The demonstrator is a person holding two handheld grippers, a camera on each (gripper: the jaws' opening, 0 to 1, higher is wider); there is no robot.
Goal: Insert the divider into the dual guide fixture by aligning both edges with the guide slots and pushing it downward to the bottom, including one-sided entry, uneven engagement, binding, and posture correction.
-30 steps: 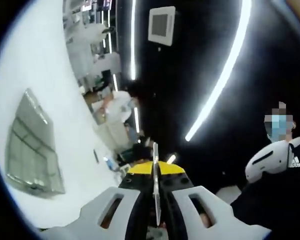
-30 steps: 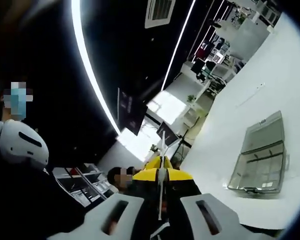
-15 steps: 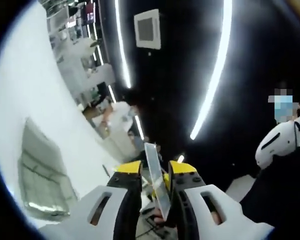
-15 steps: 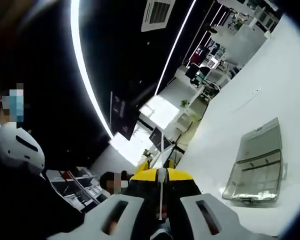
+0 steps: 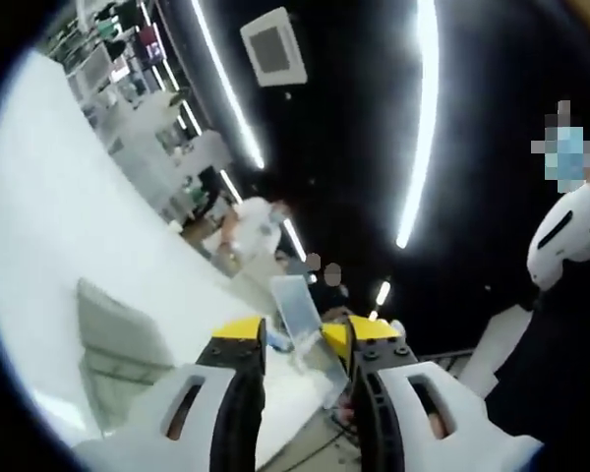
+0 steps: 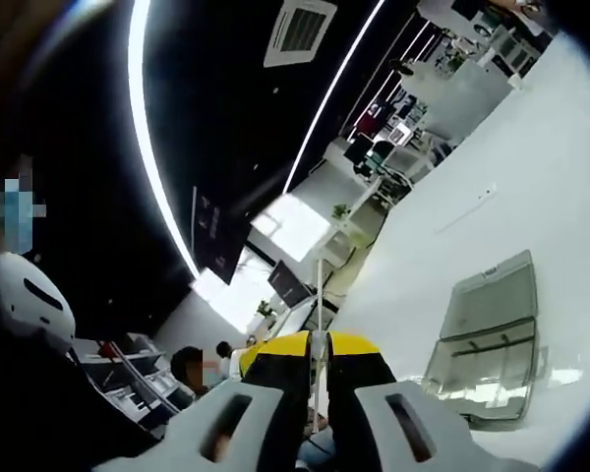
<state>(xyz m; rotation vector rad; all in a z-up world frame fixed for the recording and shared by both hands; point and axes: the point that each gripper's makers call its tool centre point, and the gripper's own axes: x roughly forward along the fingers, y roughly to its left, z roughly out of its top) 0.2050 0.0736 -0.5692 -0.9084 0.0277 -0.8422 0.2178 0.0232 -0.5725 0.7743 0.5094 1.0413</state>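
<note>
Jaws of the left hand-held gripper point(image 5: 293, 346), white with black inner faces and yellow tips, stand apart in the left gripper view. Between them, leaning against the right-hand jaw, is the thin clear plastic divider panel point(image 5: 302, 310), seen partly face-on and tilted. It touches that one jaw, and the gap to the other jaw stays open, so the left tool is not clamped on it. Beyond the left jaw, the clear plastic hinged box point(image 5: 118, 344) with inner partitions lies open on the white table point(image 5: 59, 226), well apart from the panel.

The right hand-held gripper point(image 6: 317, 346) has its jaws drawn together on the same divider point(image 6: 318, 310), which appears there as a narrow edge-on strip rising from between the yellow tips. The open box point(image 6: 484, 339) sits on the table point(image 6: 531, 167) to the right of those jaws. At the frame edges a person in dark clothing with a white shoulder piece point(image 5: 565, 241) stands close by.
</note>
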